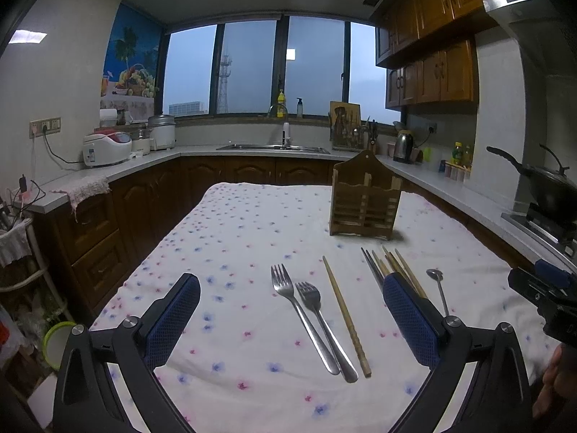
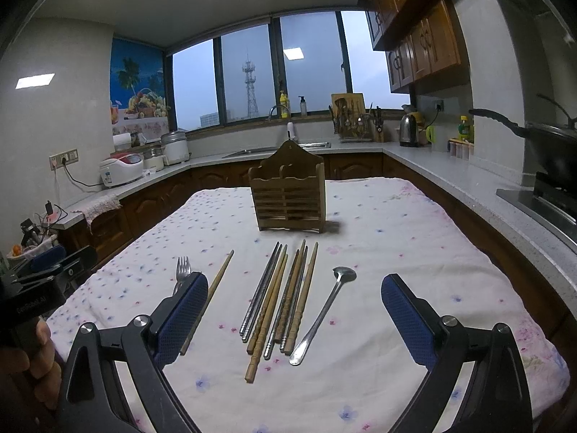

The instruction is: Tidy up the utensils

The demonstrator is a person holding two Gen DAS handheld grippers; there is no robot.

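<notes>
While both the left gripper (image 1: 291, 319) and the right gripper (image 2: 295, 315) are held spread and empty, no utensil is yet taken, and a grasp on the chopsticks (image 2: 279, 299) at mid-frame, below the wooden holder (image 2: 288, 195) on the bench (image 2: 414, 252), is judged to be called for next.

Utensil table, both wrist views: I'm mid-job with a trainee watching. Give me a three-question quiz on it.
1. True or false: the wooden holder already has utensils in it.
2. How many forks lie on the cloth?
3. The spoon lies: A) left of the forks, B) right of the chopstick bundle, C) inside the holder.

Key: 1 false, none show in it; 2 two; 3 B. Both the left gripper and right gripper are open.
</notes>
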